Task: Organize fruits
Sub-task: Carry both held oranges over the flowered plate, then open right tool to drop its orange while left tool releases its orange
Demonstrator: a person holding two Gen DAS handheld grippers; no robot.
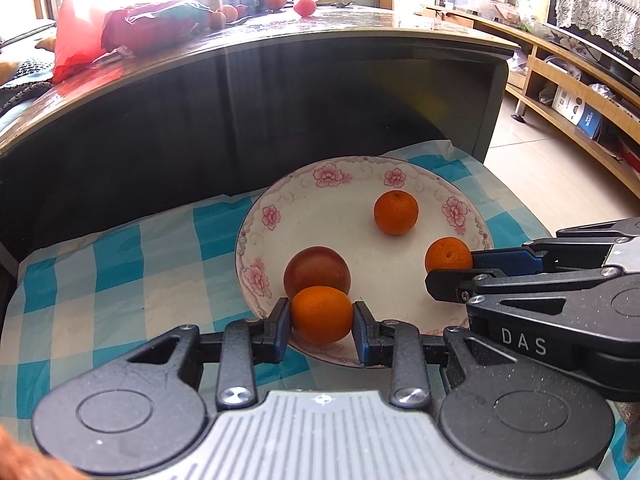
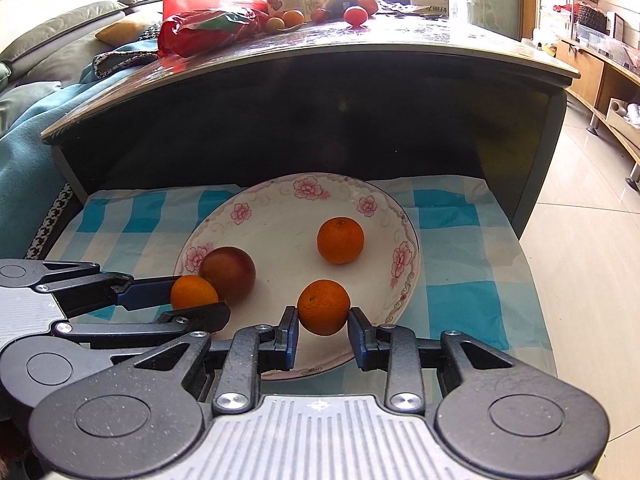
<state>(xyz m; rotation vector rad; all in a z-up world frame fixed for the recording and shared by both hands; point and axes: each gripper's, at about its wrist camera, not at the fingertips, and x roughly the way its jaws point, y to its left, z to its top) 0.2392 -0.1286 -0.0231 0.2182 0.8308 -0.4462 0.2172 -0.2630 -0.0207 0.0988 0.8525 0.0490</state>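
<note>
**Two oranges over the plate, both one slip from rolling**

You have an orange in each tool. The left tool is clamped on the left orange, over the near rim of the plate and touching or almost touching the apple just behind it. The right tool is clamped on the right orange, over the plate's near rim further right. A third orange lies loose toward the plate's far side.

The risks, as I judge them: these fruits are round and the pads grip only their flanks, so a release above the plate could send one rolling off the rim onto the checked cloth. Your left orange sits so close to the apple that lowering it may nudge the apple toward the plate's left rim. The two tools also run close together; the right one's fingers reach in beside the left one's, so a sideways shift could knock them.

Both tools tilt down toward the plate, side by side, from its near edge.
</note>
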